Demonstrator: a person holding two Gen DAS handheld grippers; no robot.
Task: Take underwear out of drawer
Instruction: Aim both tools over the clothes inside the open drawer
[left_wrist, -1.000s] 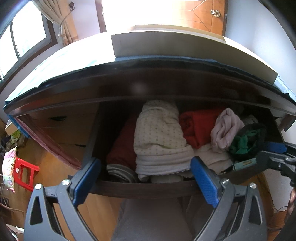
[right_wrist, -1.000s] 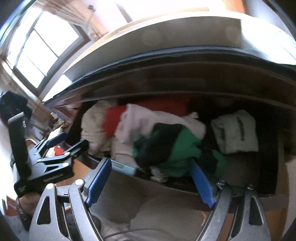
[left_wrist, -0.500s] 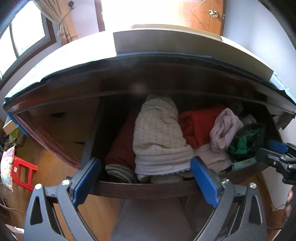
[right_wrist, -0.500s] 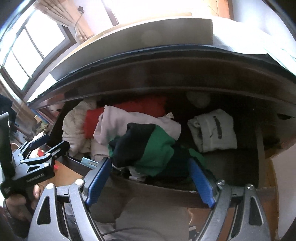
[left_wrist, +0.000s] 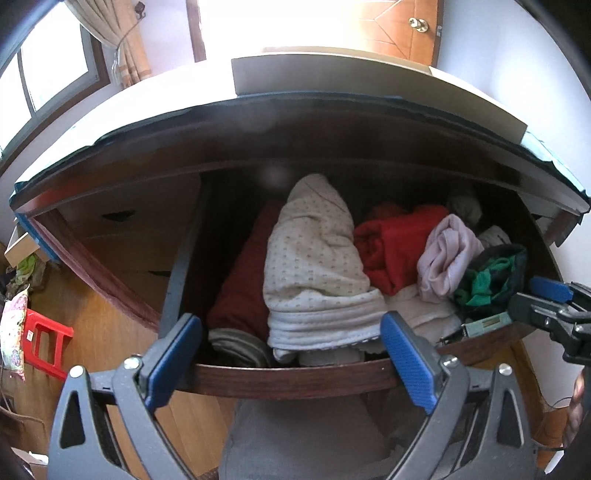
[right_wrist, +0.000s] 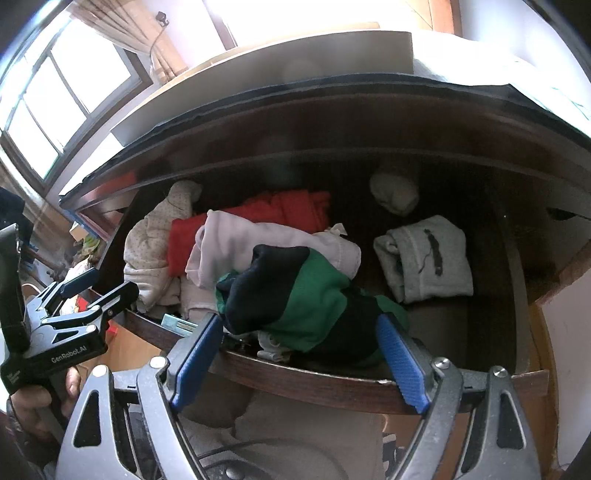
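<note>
Green-and-navy cloth, a bunched garment (right_wrist: 295, 295), lies at the front of the open drawer (right_wrist: 314, 380), heaped on a pale pink piece (right_wrist: 266, 243) and a red one (right_wrist: 284, 210); it reads as the likeliest underwear, though its cut cannot be confirmed. A folded grey item (right_wrist: 424, 258) sits apart to its right, and a small pale bundle (right_wrist: 395, 192) lies farther back. On the drawer's left side a cream dotted garment (left_wrist: 314, 251) overlies a dark red fold (left_wrist: 243, 280).

The right tongs (right_wrist: 295, 354) are spread wide, one blue pad on either side of the green-and-navy heap near the front rail, pressing on nothing. The left tongs (left_wrist: 291, 362) are likewise spread and empty, held over the front rail before the cream garment.

Judgement: the step in hand is the reach for the grasp. To do it well, the right tongs should descend over the highest fold of the green-and-navy cloth, gather only that piece, close firmly, then lift straight up and toward the person to clear the front rail. Risk: the pink piece beneath may be snagged and dragged out with it.
</note>
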